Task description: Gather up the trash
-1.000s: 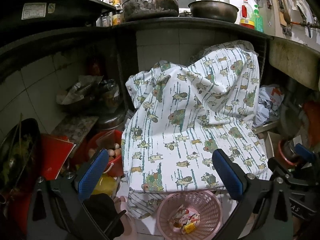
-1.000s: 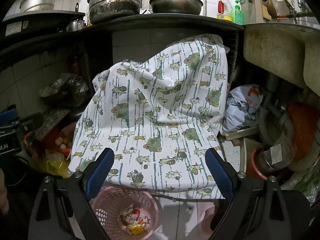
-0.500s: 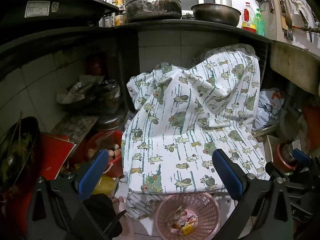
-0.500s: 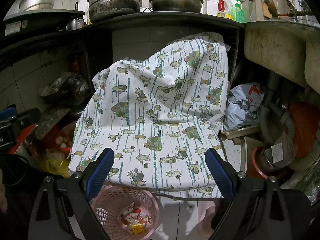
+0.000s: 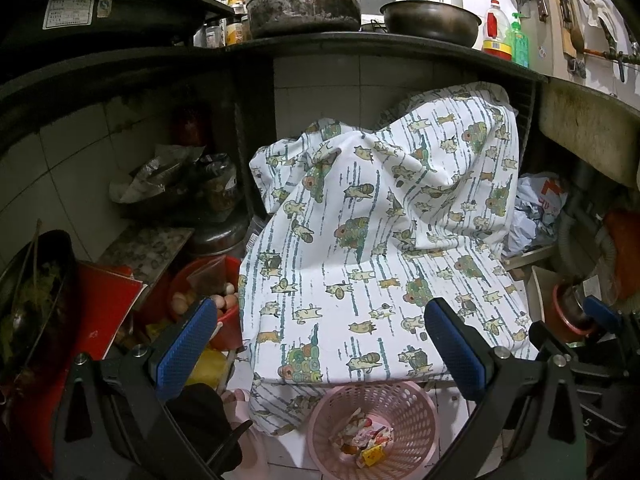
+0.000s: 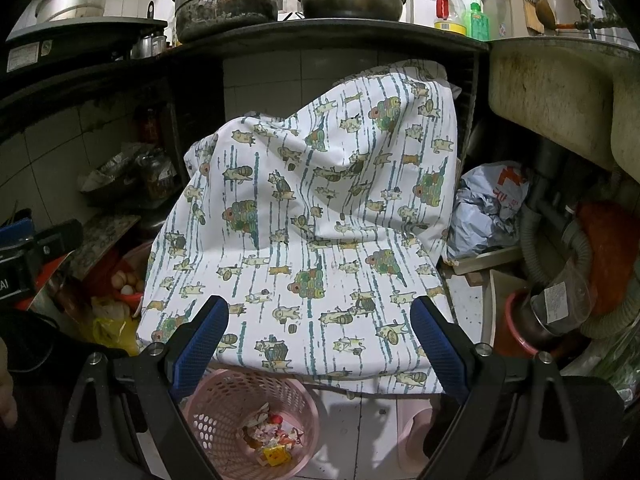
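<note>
Both my grippers, left point(image 5: 320, 344) and right point(image 6: 320, 340), spread wide and empty above the pink basket point(image 6: 224, 400) on the floor tiles. Wrappers point(image 6: 272, 436) in its bottom look light, crinkly, slippery; I'd pinch a raised edge. Behind the basket, a soft printed cloth point(image 6: 312, 216) drapes something under the dark counter point(image 6: 320, 40).

Left gripper point(image 5: 320, 344): jaws spread wide, nothing between the blue pads point(image 5: 182, 350); one pad at 8 o'clock, the other at 4 o'clock of its own view. Right gripper point(image 6: 320, 346): jaws likewise wide apart and empty, blue pads point(image 6: 438, 350) at 7 and 5 o'clock. Hand point(image 6: 6, 392): a sliver at 8 o'clock, probably the left one; grip not discernible.
</note>
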Action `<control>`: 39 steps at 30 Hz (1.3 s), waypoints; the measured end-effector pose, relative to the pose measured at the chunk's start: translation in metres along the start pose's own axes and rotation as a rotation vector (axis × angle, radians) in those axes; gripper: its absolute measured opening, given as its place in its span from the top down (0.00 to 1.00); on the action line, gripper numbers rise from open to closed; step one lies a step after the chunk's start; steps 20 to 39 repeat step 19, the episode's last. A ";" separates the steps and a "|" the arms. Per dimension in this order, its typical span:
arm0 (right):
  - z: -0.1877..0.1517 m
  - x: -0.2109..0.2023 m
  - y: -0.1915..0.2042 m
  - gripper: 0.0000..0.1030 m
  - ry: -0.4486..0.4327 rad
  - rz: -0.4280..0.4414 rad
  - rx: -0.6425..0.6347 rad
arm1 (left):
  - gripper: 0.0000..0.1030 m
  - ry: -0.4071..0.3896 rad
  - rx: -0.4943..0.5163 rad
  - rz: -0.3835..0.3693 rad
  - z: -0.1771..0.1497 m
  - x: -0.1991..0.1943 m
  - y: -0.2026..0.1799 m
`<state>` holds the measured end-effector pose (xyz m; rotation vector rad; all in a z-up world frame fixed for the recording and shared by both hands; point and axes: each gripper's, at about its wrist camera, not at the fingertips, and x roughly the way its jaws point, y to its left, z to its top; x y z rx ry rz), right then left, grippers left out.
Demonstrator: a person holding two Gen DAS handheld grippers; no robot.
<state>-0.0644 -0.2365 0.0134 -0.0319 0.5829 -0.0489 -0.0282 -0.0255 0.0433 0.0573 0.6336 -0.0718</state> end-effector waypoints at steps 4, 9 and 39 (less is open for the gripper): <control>-0.001 0.000 0.001 0.09 0.000 0.001 0.000 | 0.00 0.004 0.001 -0.002 0.000 0.001 -0.001; 0.000 0.001 0.001 0.09 0.000 0.000 0.001 | 0.00 0.012 0.008 -0.007 -0.002 0.003 -0.003; 0.000 0.001 0.000 0.09 0.002 0.000 0.001 | 0.00 0.017 0.009 -0.009 -0.002 0.004 -0.006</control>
